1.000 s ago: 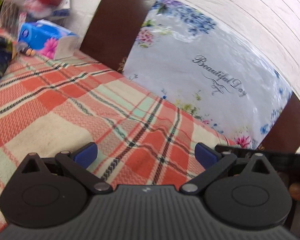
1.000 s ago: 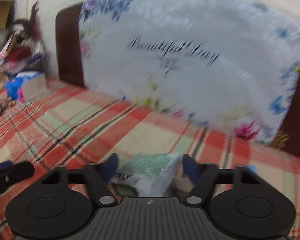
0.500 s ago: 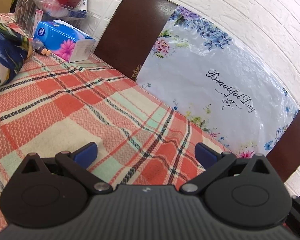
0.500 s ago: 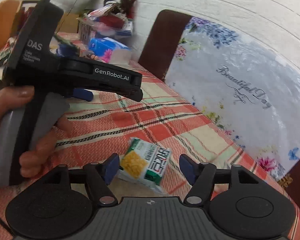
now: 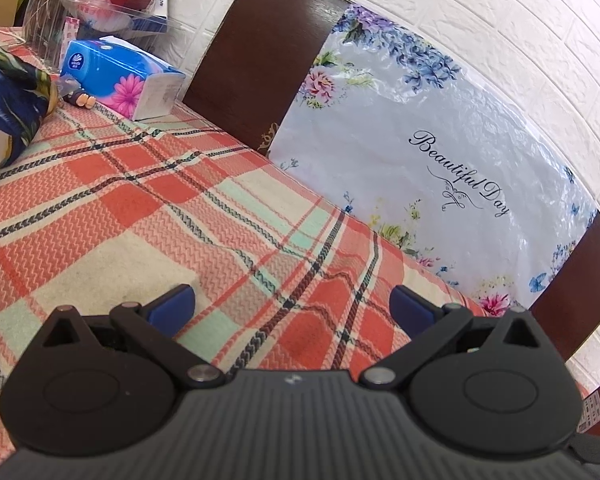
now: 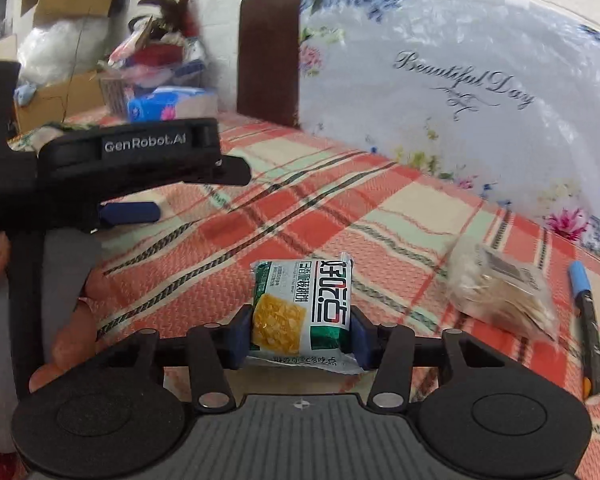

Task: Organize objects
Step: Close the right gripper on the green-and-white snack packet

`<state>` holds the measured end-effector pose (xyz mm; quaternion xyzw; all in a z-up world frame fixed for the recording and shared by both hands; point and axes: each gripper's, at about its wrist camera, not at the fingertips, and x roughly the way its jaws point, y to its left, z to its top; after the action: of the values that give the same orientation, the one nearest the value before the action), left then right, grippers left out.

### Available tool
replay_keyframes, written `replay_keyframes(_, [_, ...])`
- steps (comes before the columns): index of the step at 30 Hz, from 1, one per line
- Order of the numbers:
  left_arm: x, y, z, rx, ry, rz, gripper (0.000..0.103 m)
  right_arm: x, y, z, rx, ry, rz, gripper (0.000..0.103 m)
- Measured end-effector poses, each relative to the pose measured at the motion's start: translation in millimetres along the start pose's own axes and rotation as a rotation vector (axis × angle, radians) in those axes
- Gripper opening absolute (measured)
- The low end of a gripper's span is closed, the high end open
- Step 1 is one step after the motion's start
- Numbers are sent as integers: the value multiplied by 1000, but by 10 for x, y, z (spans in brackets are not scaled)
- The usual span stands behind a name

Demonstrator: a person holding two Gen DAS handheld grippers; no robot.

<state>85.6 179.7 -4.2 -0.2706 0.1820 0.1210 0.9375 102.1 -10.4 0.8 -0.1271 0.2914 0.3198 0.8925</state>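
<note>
Plaid tablecloth (image 6: 400, 208): right gripper (image 6: 298, 330), open half second ago, now clamps snack packet (image 6: 302, 312) (still on cloth), ready to lift. Left gripper (image 5: 292, 304) stays wide open, empty, just left.

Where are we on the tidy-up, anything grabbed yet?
Nothing visibly put away yet. In hand: right gripper is shut on the snack packet. Left gripper is open and empty above the plaid cloth. Left on the cloth: clear bag and pen.
</note>
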Motion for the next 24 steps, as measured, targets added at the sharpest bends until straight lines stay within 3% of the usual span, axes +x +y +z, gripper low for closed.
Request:
replay_keyframes(6, [7,-68,-29,38,-1,7,103,-404,-235,-290,97,-1,-87,47])
replay_keyframes(12, [-9,-236,-110,154,0,1,103,-831,-492,-641,209,18,-218,47])
replay_keyframes(17, [27,-511,-203,305,129,23,103,-1223,-645,-966,295,21,-314,48])
replay_keyframes(19, [-7,-712,-310,376,183,41,103,-1372,-683,-1116,338,11,-343,66])
replay_keyframes(24, [-256,-1371,-617,456,318,-124,103,-1629,-746,-1395,388,-39,-361,67])
